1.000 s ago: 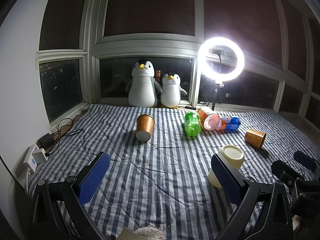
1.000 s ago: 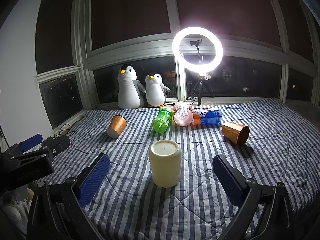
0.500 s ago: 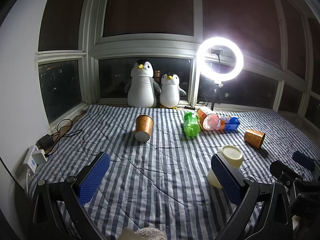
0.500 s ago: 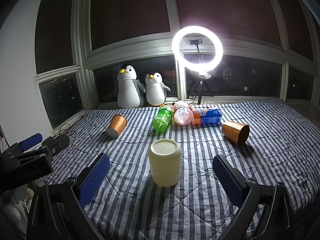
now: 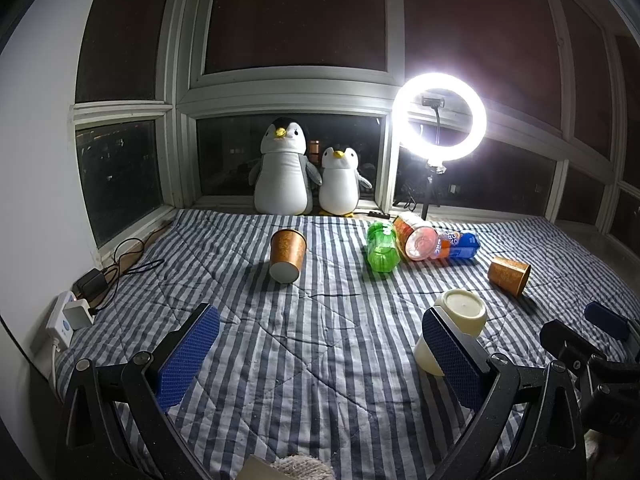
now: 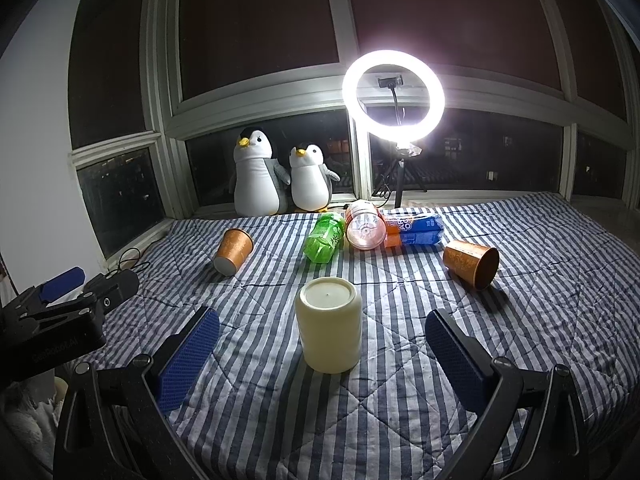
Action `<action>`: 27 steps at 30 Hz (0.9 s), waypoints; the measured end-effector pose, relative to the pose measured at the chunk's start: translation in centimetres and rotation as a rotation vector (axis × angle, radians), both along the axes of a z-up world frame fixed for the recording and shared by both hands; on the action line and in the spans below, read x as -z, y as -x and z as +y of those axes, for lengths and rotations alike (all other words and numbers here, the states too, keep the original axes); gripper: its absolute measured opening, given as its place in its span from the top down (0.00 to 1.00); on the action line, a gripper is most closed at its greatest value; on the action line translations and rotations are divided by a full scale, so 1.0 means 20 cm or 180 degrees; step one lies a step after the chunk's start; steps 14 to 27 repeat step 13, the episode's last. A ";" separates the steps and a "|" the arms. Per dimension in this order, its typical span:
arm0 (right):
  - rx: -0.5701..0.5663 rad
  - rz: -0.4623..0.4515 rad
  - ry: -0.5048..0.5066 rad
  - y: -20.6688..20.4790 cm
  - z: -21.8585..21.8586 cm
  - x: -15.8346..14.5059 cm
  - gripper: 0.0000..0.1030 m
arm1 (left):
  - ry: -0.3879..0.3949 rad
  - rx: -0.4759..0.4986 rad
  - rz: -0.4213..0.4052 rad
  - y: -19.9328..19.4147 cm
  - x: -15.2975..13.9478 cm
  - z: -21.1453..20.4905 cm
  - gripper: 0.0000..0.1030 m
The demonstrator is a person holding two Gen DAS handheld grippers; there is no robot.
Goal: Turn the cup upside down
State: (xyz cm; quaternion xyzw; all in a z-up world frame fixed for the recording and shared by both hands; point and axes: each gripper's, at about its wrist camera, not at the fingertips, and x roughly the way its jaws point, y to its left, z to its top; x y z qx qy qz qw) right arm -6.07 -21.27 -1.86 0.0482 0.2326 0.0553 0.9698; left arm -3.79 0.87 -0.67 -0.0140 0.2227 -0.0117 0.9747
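Note:
A cream cup [image 6: 329, 326] stands upside down on the striped blanket, between and just beyond my right gripper's [image 6: 320, 354] open fingers. It also shows in the left wrist view [image 5: 456, 326], partly behind my left gripper's right pad. My left gripper [image 5: 320, 354] is open and empty. Two orange paper cups lie on their sides: one at the left [image 6: 233, 251], [image 5: 287, 255], one at the right [image 6: 472, 263], [image 5: 509, 275].
A green bottle [image 6: 325, 237], a pink-bottomed bottle [image 6: 365, 230] and a blue-labelled bottle [image 6: 416, 230] lie at the back. Two plush penguins [image 6: 256, 178] and a lit ring light [image 6: 394, 94] stand by the window. A power strip and cables [image 5: 72, 314] lie at the left edge.
Both views shift only slightly; the grippers stay open and the cups and bottles have not moved.

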 end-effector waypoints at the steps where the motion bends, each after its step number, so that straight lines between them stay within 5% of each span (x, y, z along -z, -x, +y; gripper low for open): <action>1: -0.0001 0.0001 0.0002 0.00 0.00 0.00 0.01 | 0.0000 0.0000 0.0000 0.00 0.00 0.00 0.00; 27: -0.0003 0.0049 -0.0020 -0.02 0.00 0.01 0.01 | -0.0011 -0.0015 -0.0006 -0.01 0.01 -0.01 0.00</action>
